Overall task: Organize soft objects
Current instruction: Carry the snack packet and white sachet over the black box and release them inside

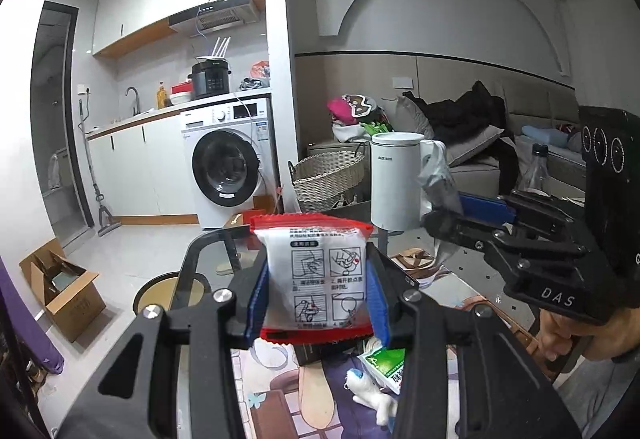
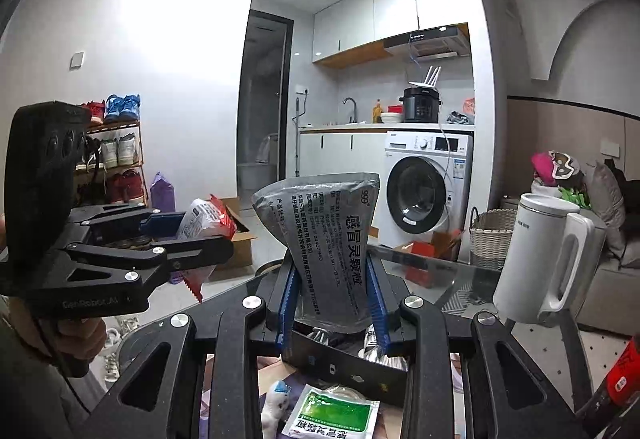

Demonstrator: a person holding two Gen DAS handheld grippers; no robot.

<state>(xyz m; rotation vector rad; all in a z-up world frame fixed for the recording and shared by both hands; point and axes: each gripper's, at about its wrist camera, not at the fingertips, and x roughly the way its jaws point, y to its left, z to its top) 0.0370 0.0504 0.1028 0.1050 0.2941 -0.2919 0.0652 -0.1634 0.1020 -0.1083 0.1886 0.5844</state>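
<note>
In the left wrist view, my left gripper (image 1: 318, 279) is shut on a white packet with red sealed ends (image 1: 316, 259), which stands upright between the blue pads. To its right, my right gripper (image 1: 440, 207) pinches a grey foil sachet (image 1: 438, 175). The right wrist view shows that grey sachet (image 2: 324, 223) with printed text held upright by my right gripper (image 2: 334, 279). My left gripper (image 2: 192, 231) is at the left with the red-and-white packet (image 2: 206, 219). Both are lifted above the table. A green sachet (image 2: 334, 415) and a small white plush toy (image 2: 276, 403) lie below.
A black box (image 2: 344, 363) sits on the glass table (image 1: 208, 263) under the grippers. A white kettle (image 2: 544, 259) stands to the right, with a wicker basket (image 2: 490, 235) behind it. An open cardboard box (image 1: 64, 287) is on the floor at left.
</note>
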